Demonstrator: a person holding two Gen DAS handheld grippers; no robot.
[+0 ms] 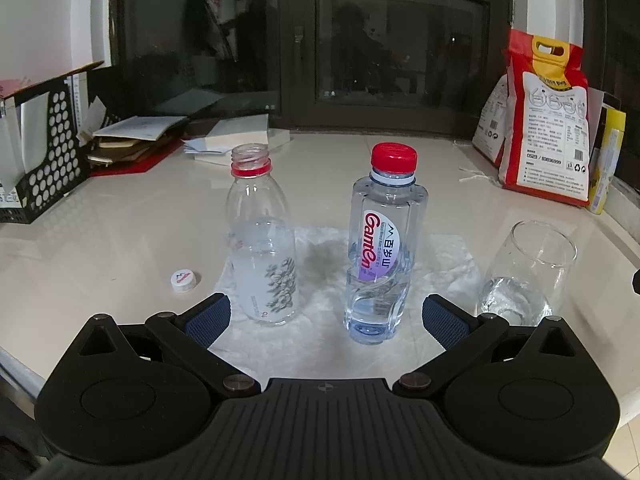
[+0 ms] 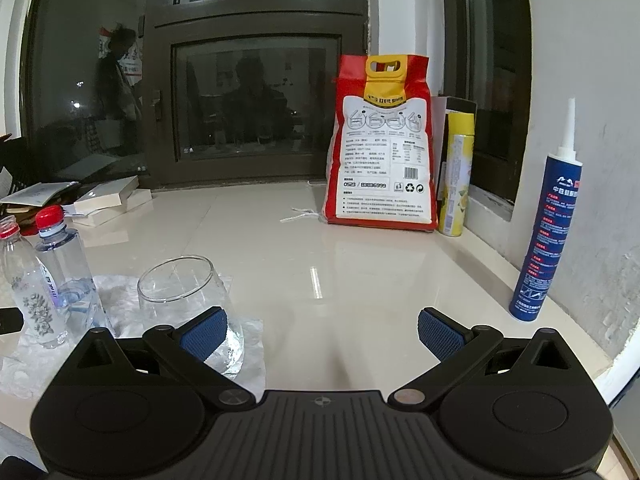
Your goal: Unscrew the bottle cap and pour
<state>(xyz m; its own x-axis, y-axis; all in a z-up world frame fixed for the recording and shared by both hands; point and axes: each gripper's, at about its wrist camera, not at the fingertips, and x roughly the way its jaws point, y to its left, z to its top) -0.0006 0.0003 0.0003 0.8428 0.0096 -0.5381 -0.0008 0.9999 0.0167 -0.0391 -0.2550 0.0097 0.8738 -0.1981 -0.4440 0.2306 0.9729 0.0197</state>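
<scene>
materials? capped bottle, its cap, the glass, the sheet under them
Capped bottle: clear thin plastic, glossy, moulded ribs. Red cap: opaque plastic, ridged side. Glass: likely real glass, smooth clear wall, bright rim. Sheet: white, crinkled, looks like tissue or thin plastic; cannot tell.

Two bottles: one capped bottle (image 1: pixel 380 240) and one open bottle (image 1: pixel 262 236). One glass (image 1: pixel 524 276), one loose cap (image 1: pixel 183 281). One rice bag (image 2: pixel 384 160), one sealant tube (image 2: pixel 548 232).

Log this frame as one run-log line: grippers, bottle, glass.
left gripper: open, empty | right gripper: open, empty | capped bottle: upright, cap on | glass: some water | phase: pre-grasp
</scene>
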